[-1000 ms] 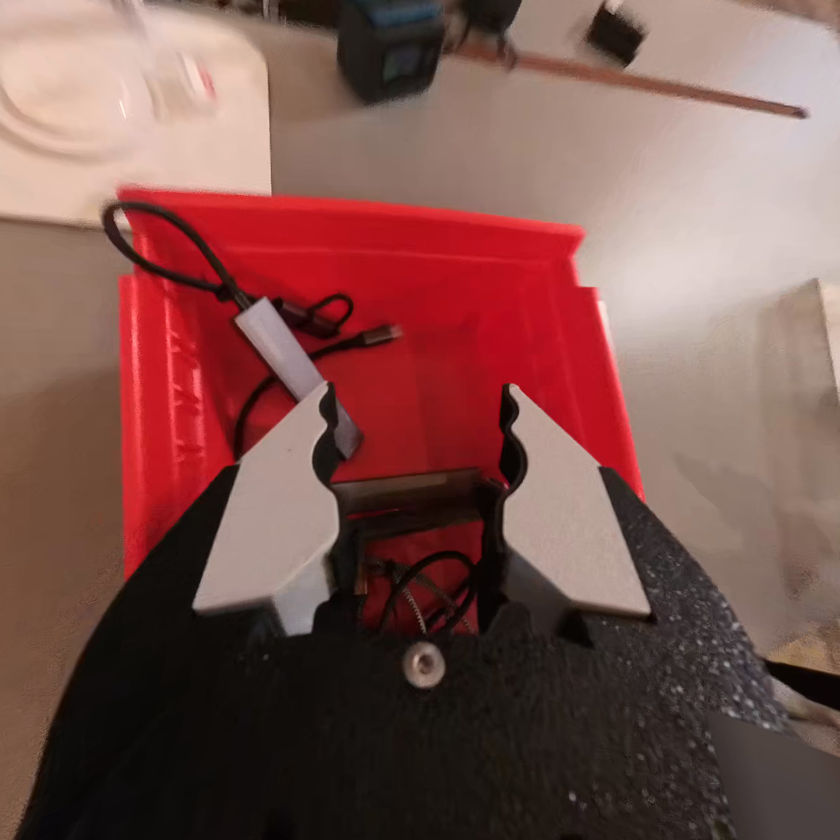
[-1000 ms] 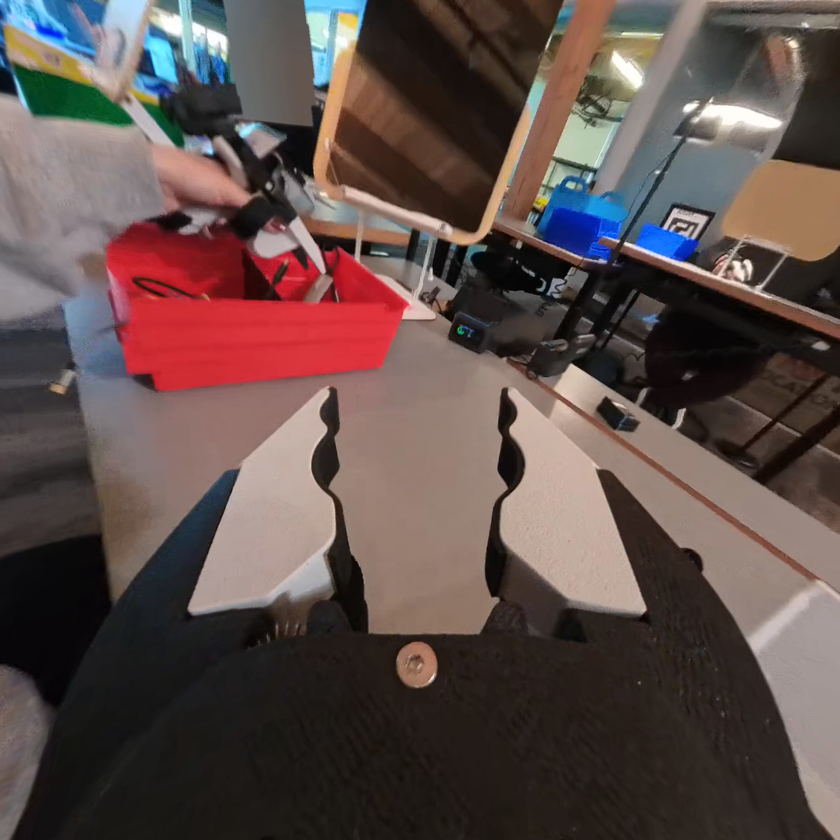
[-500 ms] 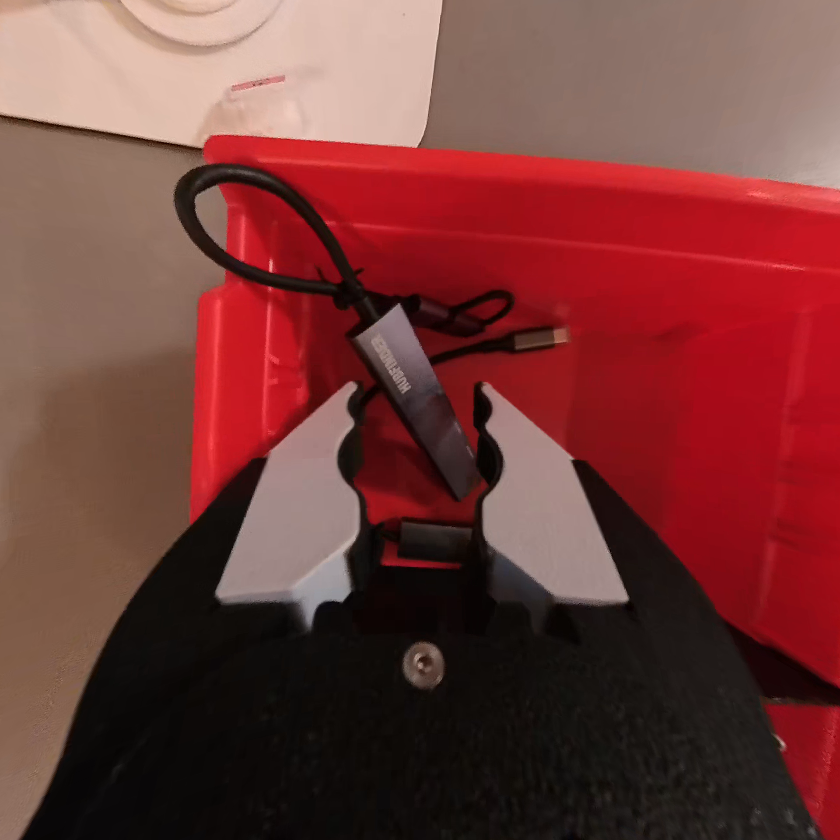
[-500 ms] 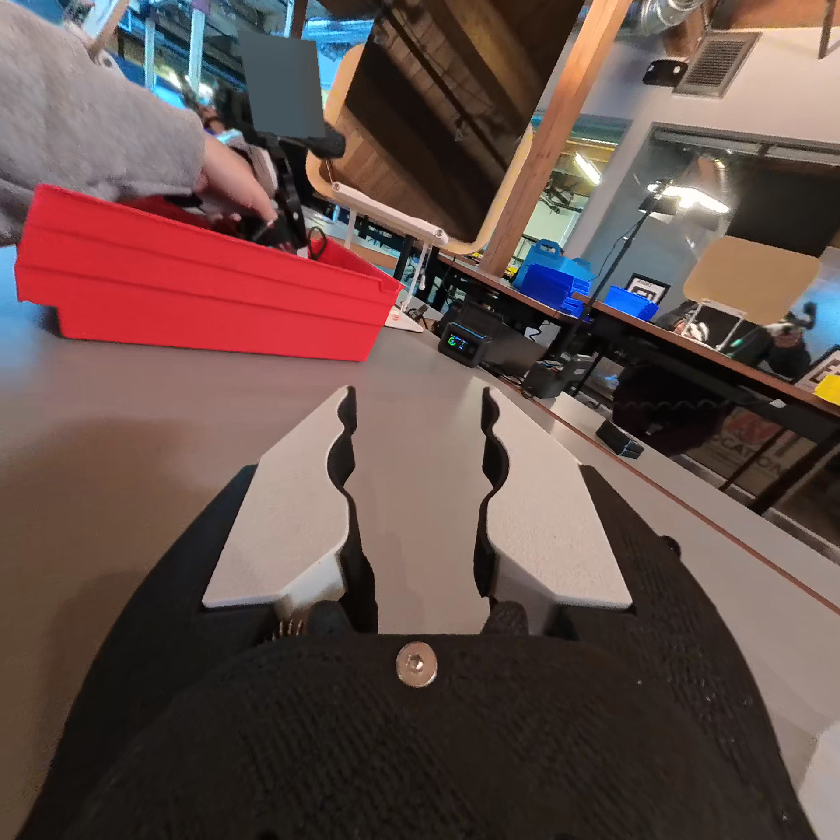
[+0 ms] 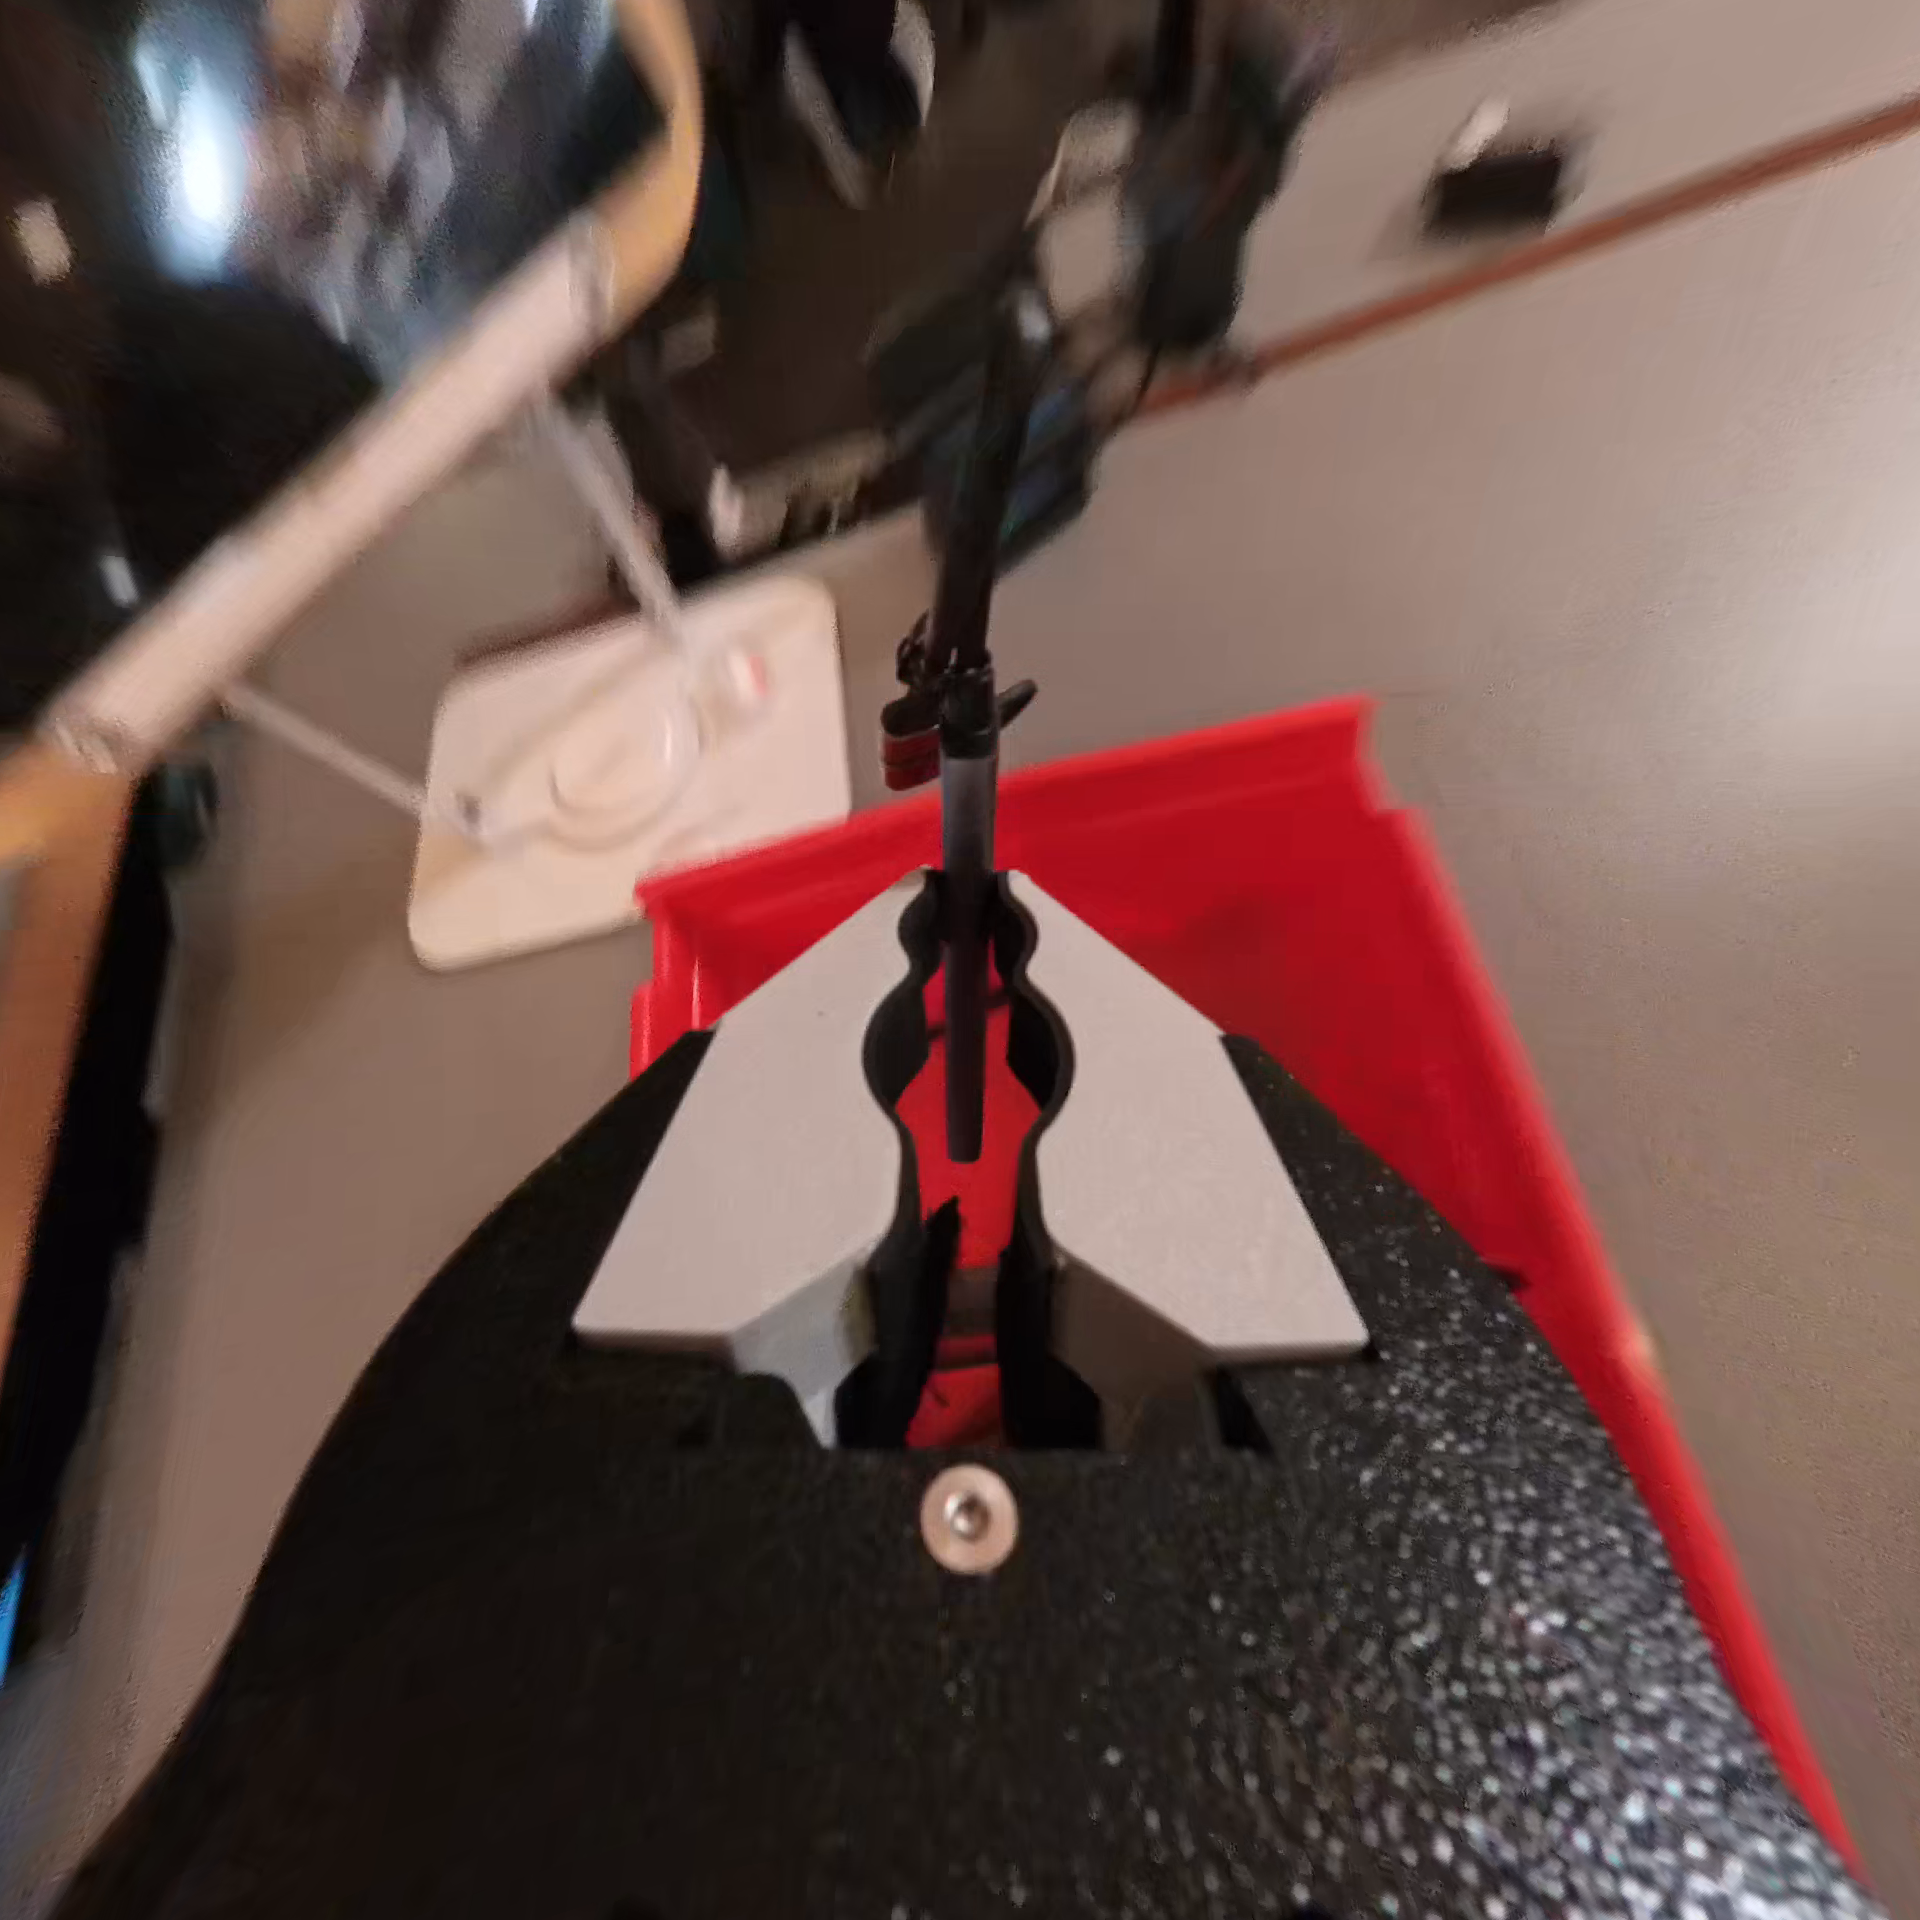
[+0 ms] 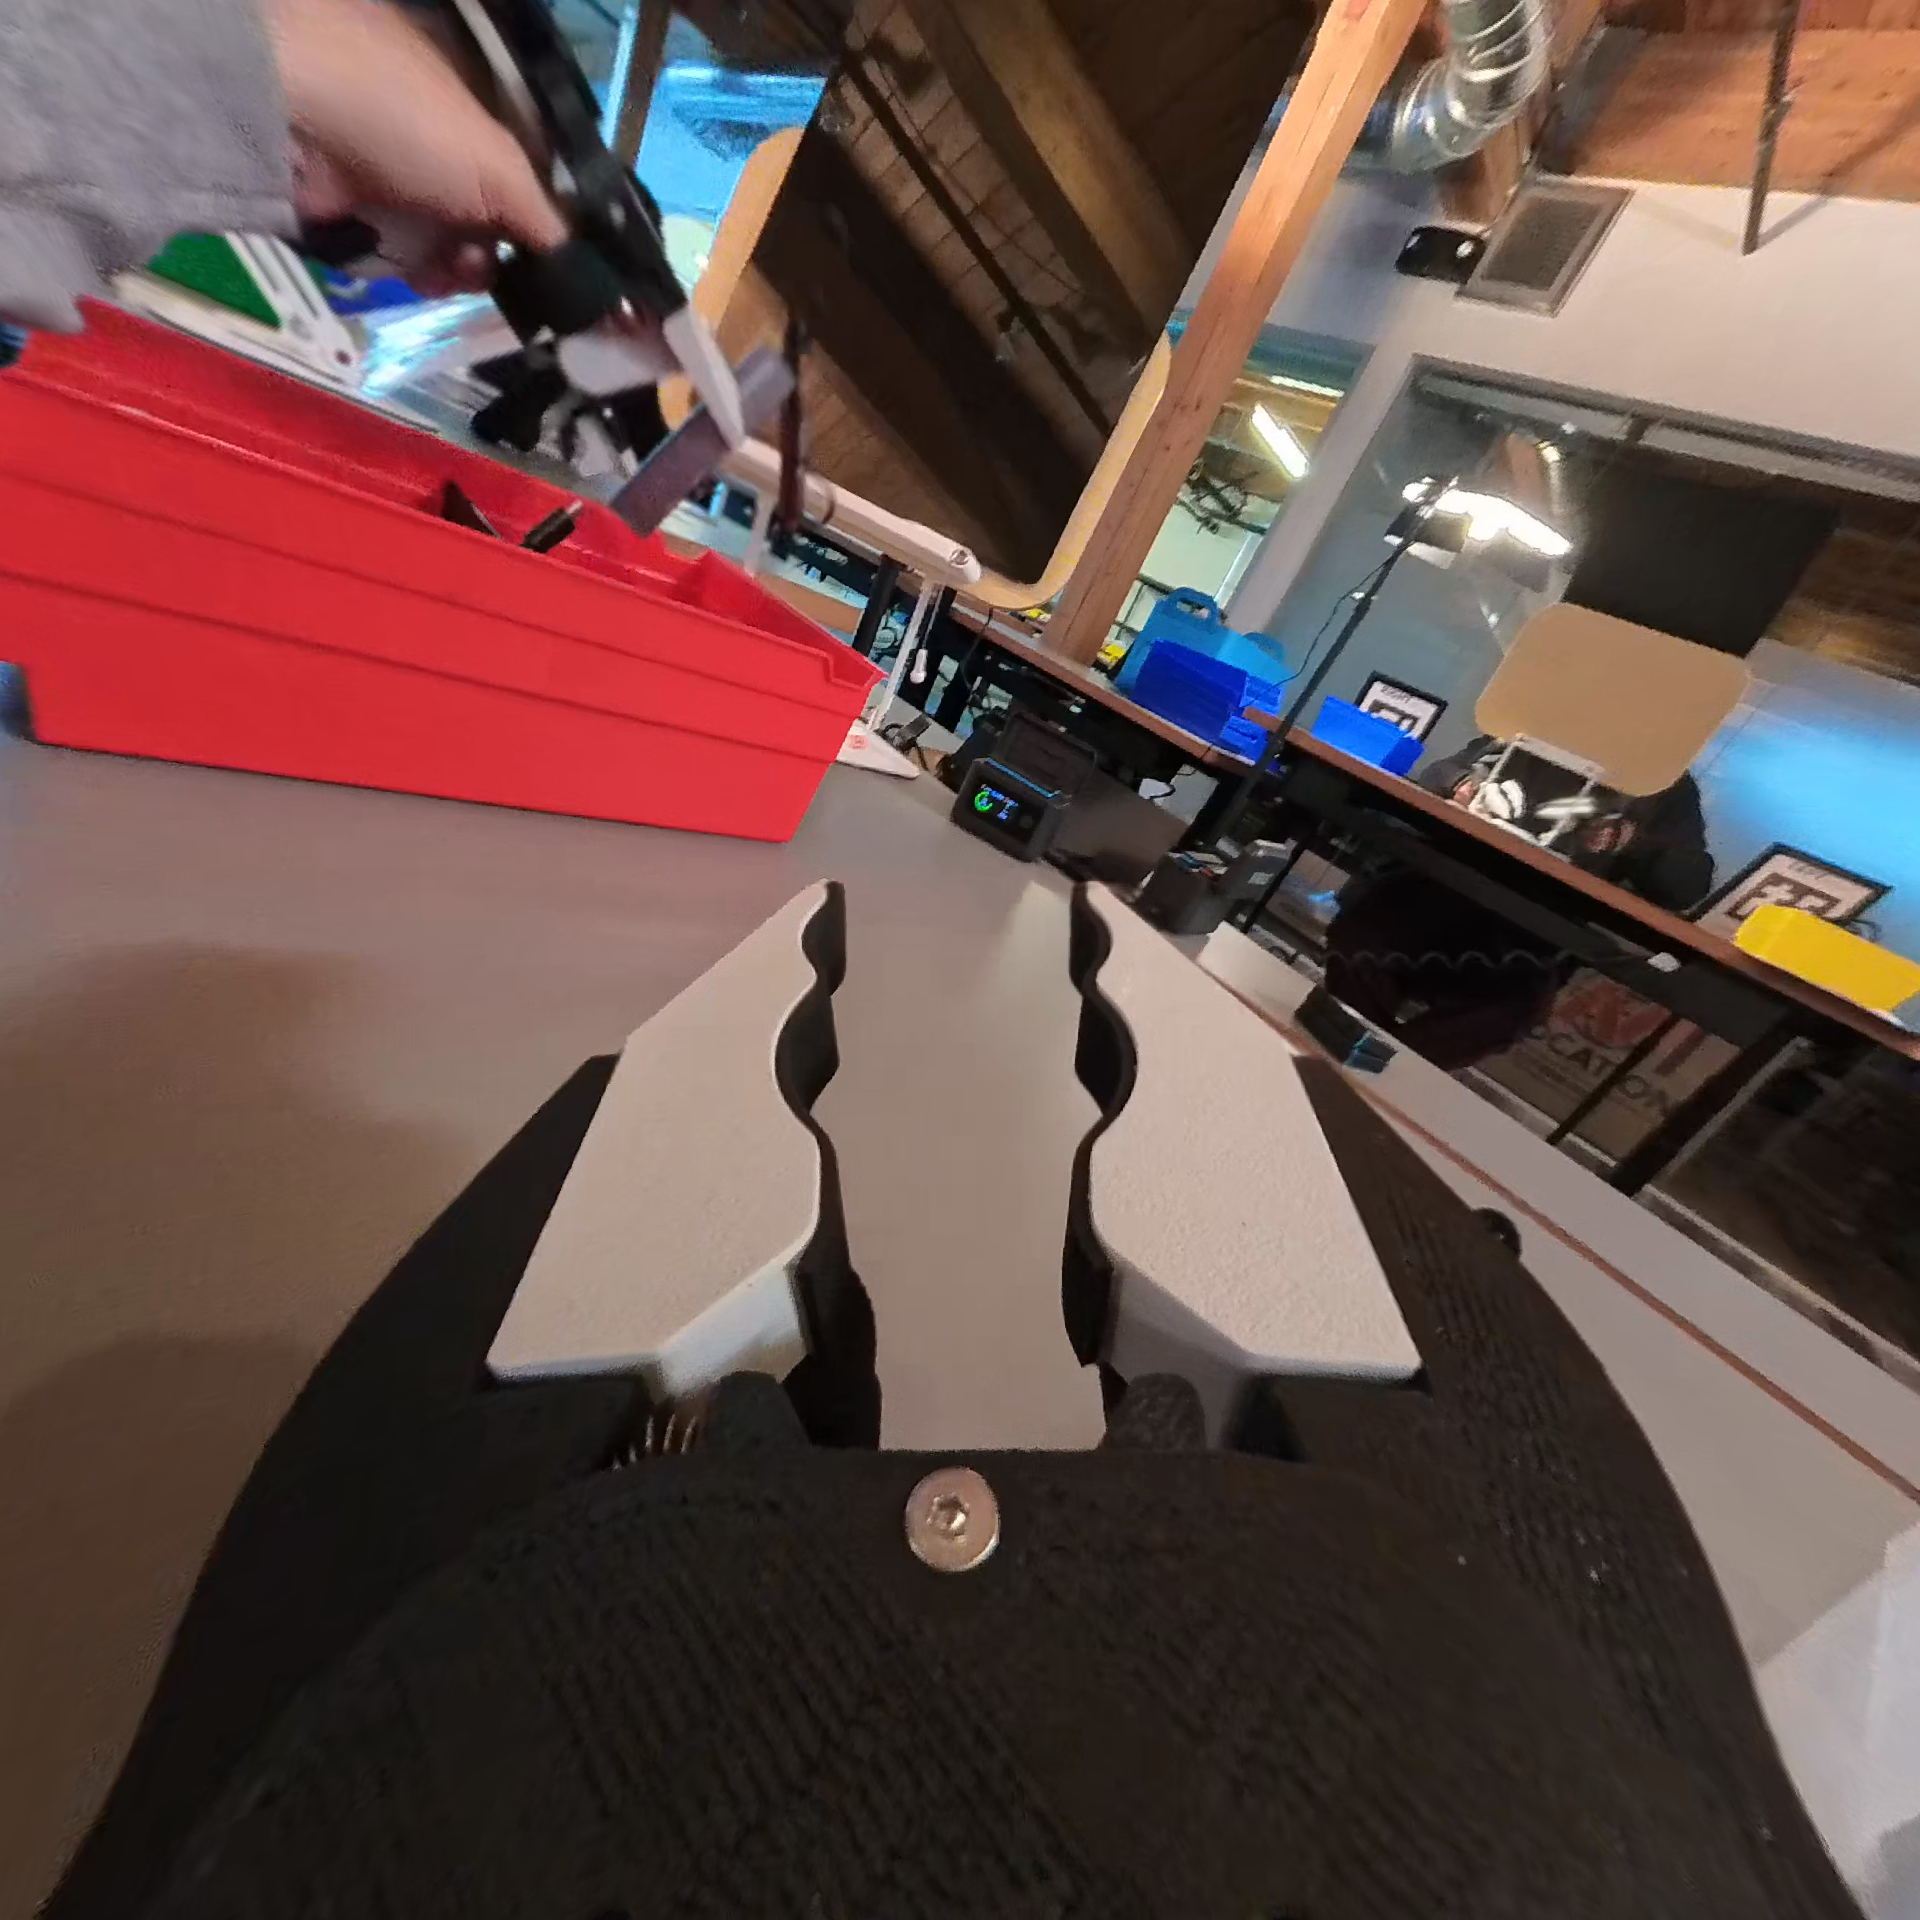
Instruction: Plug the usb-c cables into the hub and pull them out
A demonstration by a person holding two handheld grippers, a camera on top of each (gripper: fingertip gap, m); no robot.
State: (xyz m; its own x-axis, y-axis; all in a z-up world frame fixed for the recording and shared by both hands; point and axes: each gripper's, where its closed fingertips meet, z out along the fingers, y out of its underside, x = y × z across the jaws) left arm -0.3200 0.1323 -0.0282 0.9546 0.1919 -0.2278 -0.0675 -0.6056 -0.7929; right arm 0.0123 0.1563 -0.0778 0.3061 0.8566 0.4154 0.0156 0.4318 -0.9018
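My left gripper is shut on the slim grey usb-c hub, seen edge-on between the fingers and lifted above the red bin. The hub's black cable runs on past the fingertips, blurred. In the right wrist view the left gripper holds the hub tilted above the bin, and a usb-c plug sticks up inside the bin. My right gripper is open and empty, low over the grey table, to the right of the bin.
A white stand base lies beyond the bin's far left corner. A small black device with a lit screen sits at the table's far edge. A person's hand and grey sleeve hold the left gripper. Other desks with blue boxes stand beyond. There is about 35 centimetres between the tips of the two grippers.
My left gripper closed on the hub inside the bin and lifted it up and out. My right gripper stayed open, narrowed a little, dropped lower over the table and tilted.
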